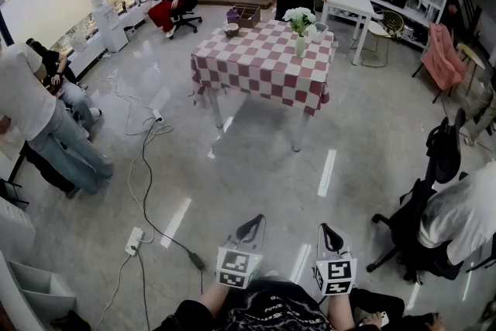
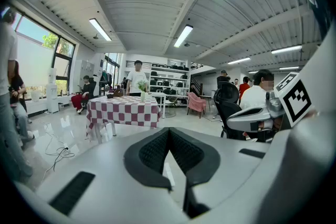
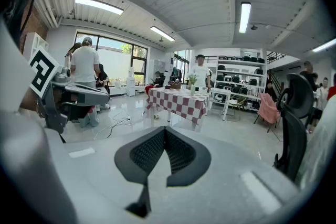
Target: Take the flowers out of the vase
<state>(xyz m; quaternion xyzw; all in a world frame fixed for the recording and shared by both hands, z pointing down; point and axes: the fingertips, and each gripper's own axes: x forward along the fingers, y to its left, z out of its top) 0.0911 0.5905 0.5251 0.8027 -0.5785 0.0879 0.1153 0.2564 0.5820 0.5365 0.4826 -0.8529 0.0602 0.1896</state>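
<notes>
While the flowers point(image 1: 299, 15) sit in their vase point(image 1: 300, 47) on the checkered table point(image 1: 256, 77), well off at twelve o'clock, left gripper point(image 1: 253, 222) and right gripper point(image 1: 328, 229) hang clenched and empty, nothing being within reach yet.

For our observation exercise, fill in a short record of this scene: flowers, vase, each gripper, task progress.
Flowers: white, in the vase
Vase: on the checked-cloth table, toward its far right side
Left gripper: shut, empty, well short of the table
Right gripper: shut, empty, beside the left
Task progress: flowers not yet taken out
</notes>
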